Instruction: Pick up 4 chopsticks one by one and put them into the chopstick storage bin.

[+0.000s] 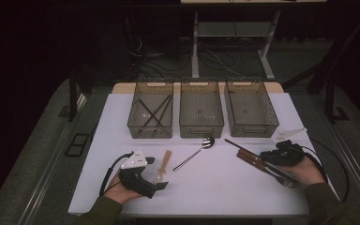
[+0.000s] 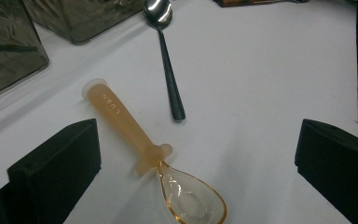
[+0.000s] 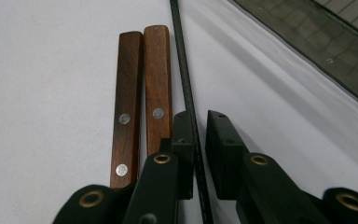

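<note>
Fingers (image 3: pixel 223 154) of the right gripper (image 3: pixel 199 154) pinch a thin black chopstick (image 3: pixel 186 93) beside two wooden handles (image 3: pixel 142 93), while the left gripper (image 2: pixel 198 163) gapes around a plastic spoon (image 2: pixel 154 158).

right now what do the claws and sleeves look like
Both claws, left and right, are black with blocky black jaws, brass-coloured rivets, a pale three-cornered plate on top and a trailing black cable. The sleeves are dark olive green.
</note>
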A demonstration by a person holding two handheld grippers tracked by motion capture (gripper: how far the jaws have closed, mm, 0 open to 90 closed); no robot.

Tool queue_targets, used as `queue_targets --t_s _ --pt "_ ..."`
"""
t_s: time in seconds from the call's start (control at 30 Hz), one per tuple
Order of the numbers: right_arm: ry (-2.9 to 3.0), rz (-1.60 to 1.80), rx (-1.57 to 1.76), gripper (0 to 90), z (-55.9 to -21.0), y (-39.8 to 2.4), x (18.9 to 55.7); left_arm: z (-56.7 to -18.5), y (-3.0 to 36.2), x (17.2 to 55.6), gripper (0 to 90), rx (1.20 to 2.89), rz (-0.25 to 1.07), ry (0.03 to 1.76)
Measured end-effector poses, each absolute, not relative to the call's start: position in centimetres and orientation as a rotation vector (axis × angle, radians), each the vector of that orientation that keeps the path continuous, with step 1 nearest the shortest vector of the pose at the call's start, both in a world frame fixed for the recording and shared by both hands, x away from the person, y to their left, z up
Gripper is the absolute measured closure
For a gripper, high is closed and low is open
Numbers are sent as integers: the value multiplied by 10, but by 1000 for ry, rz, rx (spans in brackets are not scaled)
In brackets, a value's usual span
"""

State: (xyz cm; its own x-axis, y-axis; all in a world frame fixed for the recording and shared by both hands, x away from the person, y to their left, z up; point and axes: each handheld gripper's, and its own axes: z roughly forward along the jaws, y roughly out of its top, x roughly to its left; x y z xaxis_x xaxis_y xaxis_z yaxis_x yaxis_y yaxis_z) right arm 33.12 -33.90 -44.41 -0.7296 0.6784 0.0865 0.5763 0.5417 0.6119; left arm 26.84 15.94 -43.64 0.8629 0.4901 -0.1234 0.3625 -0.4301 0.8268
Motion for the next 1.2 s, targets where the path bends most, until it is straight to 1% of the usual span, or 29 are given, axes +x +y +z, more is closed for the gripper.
queue_targets --t_s 0.23,0.73,1.2 --pt "2632 917 999 851 -444 -337 332 -437 159 268 0 2069 166 617" --pt "2647 931 1006 857 -442 -340 333 -436 159 268 0 2070 166 616" --pt "2585 1008 1015 857 -423 -345 326 -436 159 268 0 2071 168 614"
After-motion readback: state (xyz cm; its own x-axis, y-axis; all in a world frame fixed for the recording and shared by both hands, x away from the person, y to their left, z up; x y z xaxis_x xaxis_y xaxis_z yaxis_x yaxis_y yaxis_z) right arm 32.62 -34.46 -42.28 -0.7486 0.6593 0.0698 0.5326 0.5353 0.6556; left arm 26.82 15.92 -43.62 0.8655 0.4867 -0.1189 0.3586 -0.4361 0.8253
